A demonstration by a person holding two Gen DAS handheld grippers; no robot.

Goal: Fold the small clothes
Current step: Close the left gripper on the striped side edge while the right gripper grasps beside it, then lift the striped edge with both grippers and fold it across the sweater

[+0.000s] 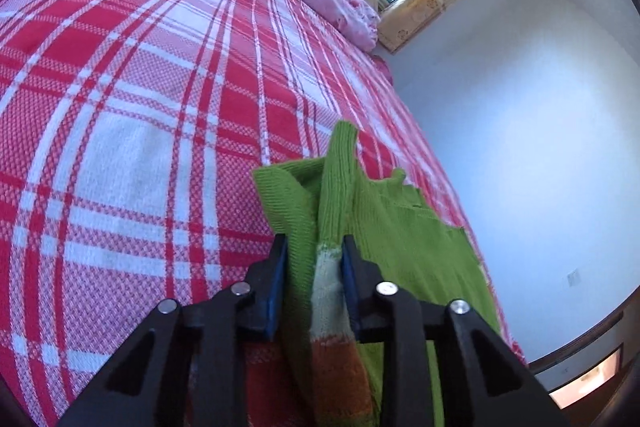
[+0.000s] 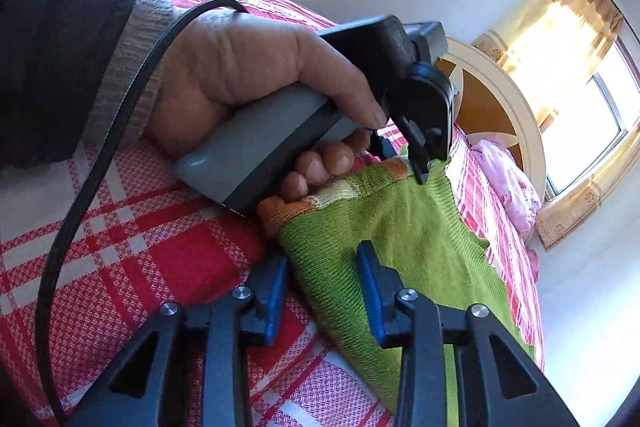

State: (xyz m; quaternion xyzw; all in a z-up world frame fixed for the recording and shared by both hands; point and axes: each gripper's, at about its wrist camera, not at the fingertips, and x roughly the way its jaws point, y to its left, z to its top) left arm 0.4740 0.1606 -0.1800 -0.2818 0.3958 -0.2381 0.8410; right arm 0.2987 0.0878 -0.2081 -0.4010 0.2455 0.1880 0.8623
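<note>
Both of my grippers are at the small green knitted garment with its orange and cream striped band [image 1: 384,223], which lies on the bed's red and white plaid cover [image 1: 132,99] near the side edge. My left gripper [image 1: 314,267] has its blue pads narrowed onto a bunched ridge of the knit, striped band and green rib together, and the cloth fills the gap between them, so I judge it gripped. My right gripper [image 2: 323,281] stands partly open: its right pad rests on the green knit while the left one sits over the bare plaid cover just beside the garment's edge, so I judge that it has hold of nothing yet.

From the right wrist view, my left hand [image 2: 248,83] and its gripper are at the far striped end, and the right gripper is at the near edge of the same side. The garment's long axis runs away from the right gripper, toward the headboard and the crumpled pink cloth [image 2: 510,183]. I judge the coming fold turns on this: the right gripper must take the near edge first, then both carry that side across the long axis.
</note>
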